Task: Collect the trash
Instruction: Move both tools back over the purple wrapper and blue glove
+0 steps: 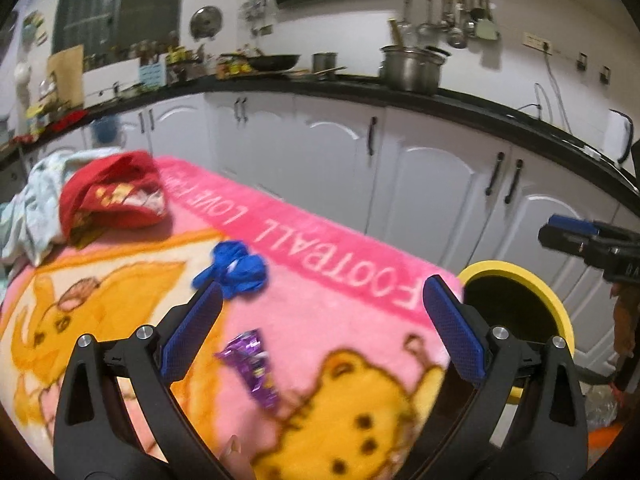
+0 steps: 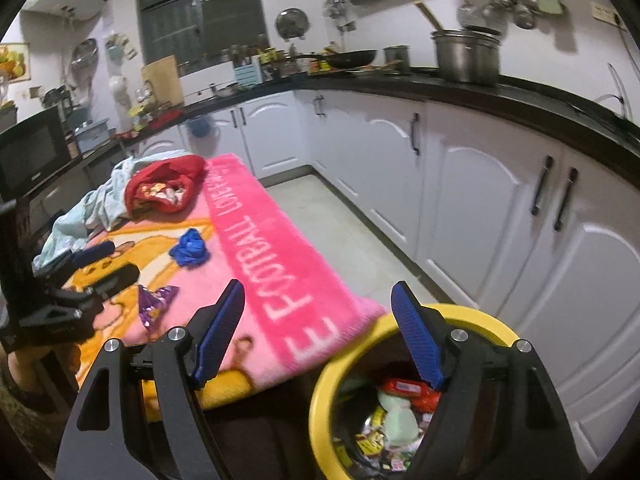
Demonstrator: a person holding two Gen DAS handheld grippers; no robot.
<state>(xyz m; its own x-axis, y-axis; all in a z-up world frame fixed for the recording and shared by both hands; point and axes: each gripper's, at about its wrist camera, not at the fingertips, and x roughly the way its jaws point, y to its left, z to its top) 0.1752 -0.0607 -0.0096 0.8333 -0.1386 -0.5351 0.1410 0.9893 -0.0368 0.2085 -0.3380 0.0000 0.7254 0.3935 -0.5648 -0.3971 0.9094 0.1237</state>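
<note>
Now left gripper (image 1: 322, 308) fingers wide, empty, over pink blanket (image 1: 328, 264) on bench. Purple wrapper (image 1: 252, 364) lies between fingers, nearer left one; crumpled blue wrapper (image 1: 234, 272) just beyond left fingertip. Right gripper (image 2: 318, 312) fingers wide, empty; yellow-rimmed bin (image 2: 324, 392) holding trash below right finger.
</note>
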